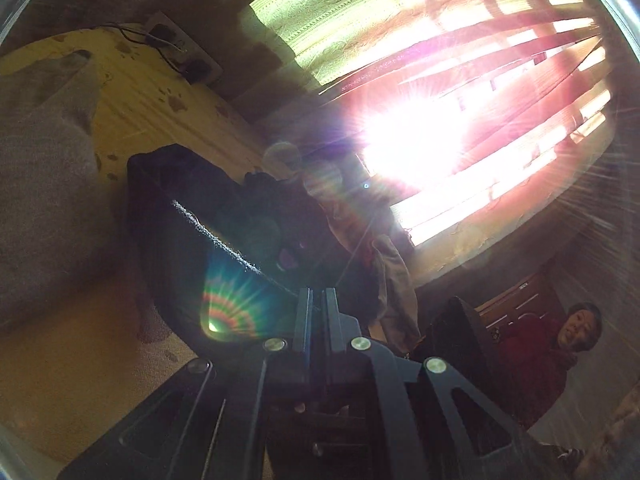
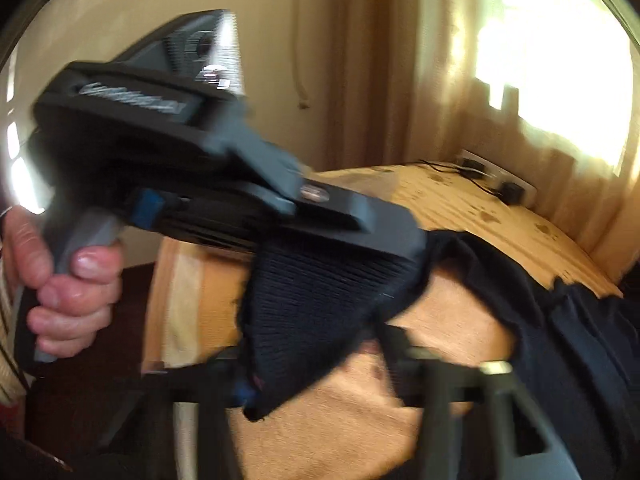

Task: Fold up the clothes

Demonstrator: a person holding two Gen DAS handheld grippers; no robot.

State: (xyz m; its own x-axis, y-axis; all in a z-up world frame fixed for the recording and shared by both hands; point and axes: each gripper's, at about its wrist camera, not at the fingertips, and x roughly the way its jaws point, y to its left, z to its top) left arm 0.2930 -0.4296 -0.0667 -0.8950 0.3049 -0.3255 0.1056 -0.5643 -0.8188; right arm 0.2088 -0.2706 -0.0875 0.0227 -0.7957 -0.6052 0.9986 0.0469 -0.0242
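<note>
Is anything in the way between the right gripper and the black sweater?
Nothing visible. The black sweater hangs its ribbed corner between the open right gripper fingers, while the left gripper pinches it above.

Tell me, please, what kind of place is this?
Probably a bedroom at home. A yellow printed bedsheet covers a bed, a curtain hangs beside a sunlit window, and a wall socket holds plugged chargers. A dark garment is being folded there.

Ribbed dark knit garment [image 2: 320, 300]; matt black plastic fingers [image 1: 316, 312]; yellow printed cloth bedsheet [image 2: 480, 216].
</note>
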